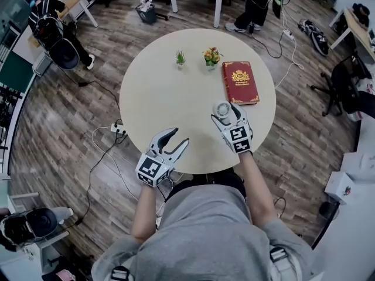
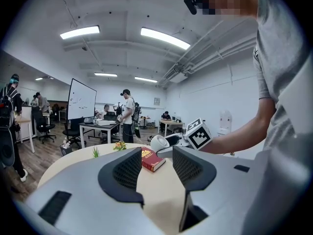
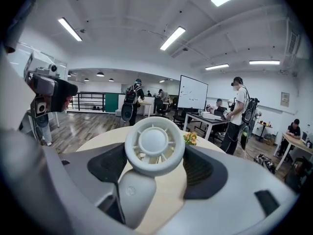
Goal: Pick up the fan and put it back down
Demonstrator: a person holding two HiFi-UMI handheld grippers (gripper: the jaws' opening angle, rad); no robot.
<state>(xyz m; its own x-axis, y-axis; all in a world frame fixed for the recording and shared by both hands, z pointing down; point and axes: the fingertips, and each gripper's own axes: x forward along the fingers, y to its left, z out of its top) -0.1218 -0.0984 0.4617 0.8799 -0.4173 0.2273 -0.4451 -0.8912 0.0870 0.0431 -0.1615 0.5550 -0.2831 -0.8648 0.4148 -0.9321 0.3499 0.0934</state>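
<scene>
In the right gripper (image 3: pixel 155 169), white fan (image 3: pixel 154 143) — round slatted head

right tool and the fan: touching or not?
Touching. In the right gripper view the fan sits between the pads of the right tool, its white ring pressed against both, with no gap on either side.

Wood-plank floor (image 1: pixel 58 127) is laid throughout. White desks (image 2: pixel 100 126), office chairs (image 1: pixel 345 84) and a whiteboard (image 2: pixel 80 99) are noted. Ceiling strip lights (image 2: pixel 165 38) are lit.

Fan (image 1: pixel 222 108) in right tool (image 1: pixel 225 113), just before book (image 1: pixel 240 82).
</scene>
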